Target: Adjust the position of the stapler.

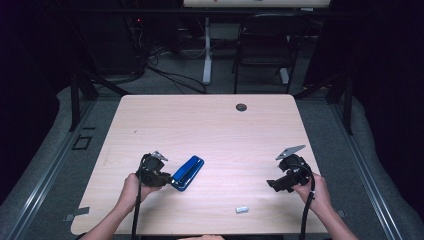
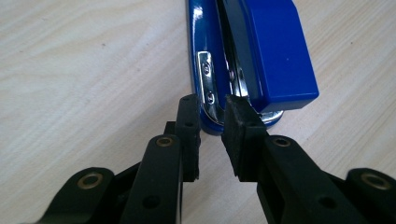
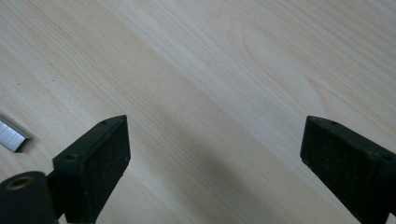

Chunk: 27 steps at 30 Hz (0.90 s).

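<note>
A blue stapler (image 1: 188,172) lies at an angle on the left half of the wooden table (image 1: 210,130). My left gripper (image 1: 169,179) is at its near end. In the left gripper view the stapler (image 2: 275,51) shows its chrome hinge and blue base, and the left gripper (image 2: 212,112) has its jaws drawn close together, pinching the rear end of the base. My right gripper (image 1: 274,185) hovers over the right side of the table, apart from the stapler. In its own view the right gripper (image 3: 215,149) stands wide open over bare wood.
A short silver strip of staples (image 1: 242,209) lies near the front edge, left of my right gripper, and shows as staples (image 3: 11,135) at the left edge of the right gripper view. A round cable hole (image 1: 241,107) sits at the table's far side. A chair (image 1: 265,45) stands beyond.
</note>
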Motion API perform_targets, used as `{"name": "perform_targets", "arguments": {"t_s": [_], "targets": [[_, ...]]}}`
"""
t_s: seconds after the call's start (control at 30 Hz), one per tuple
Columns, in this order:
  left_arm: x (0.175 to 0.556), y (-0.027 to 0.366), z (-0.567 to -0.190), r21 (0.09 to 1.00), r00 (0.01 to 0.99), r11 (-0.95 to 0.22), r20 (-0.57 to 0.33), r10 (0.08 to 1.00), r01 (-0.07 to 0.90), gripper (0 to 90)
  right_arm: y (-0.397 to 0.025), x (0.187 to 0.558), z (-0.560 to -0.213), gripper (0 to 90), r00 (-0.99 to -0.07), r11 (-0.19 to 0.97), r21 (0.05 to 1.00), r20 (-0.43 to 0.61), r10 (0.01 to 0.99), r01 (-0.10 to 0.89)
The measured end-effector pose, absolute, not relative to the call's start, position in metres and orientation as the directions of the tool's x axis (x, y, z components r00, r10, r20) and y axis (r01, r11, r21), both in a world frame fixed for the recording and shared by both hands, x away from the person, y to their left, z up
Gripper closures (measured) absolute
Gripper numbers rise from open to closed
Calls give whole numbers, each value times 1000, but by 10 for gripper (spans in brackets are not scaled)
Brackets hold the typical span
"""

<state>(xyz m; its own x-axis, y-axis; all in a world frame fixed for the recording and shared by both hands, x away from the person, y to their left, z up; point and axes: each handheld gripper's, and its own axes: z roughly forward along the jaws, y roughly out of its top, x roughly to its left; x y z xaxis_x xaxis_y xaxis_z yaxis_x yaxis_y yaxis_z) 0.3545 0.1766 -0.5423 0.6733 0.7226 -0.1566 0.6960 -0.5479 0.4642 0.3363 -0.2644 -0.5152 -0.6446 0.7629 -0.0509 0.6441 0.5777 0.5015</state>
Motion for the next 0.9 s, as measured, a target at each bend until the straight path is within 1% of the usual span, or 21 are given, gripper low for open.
{"name": "perform_targets", "arguments": {"t_s": [0.07,0.13,0.33,0.47,0.5,0.67,0.8,0.83,0.9], "targets": [[354,175,-543,463,678,-554,-152,720,692,780,-264,336,-515,79,-643,572,506,-46,765,646],[354,173,-544,468,688,-561,-154,709,683,814,-263,336,-515,79,-647,578,504,-49,761,642],[352,169,-545,468,711,-582,-160,684,665,824,-263,337,-517,80,-650,585,496,-52,758,642],[351,169,-545,472,713,-578,-175,679,665,831,-261,337,-518,80,-654,580,498,-34,756,645],[351,168,-546,476,712,-574,-178,679,666,831,-262,338,-518,79,-655,590,492,-52,754,640],[348,165,-546,485,725,-583,-171,667,652,844,-261,338,-519,79,-649,586,491,-52,759,645],[347,163,-546,500,728,-573,-190,658,649,849,-261,338,-520,79,-646,579,490,-43,762,651],[346,160,-547,505,729,-566,-211,651,651,861,-261,339,-519,79,-651,587,487,-47,758,647],[345,156,-547,507,741,-581,-196,642,637,864,-260,339,-520,79,-650,583,489,-41,759,649]]}}
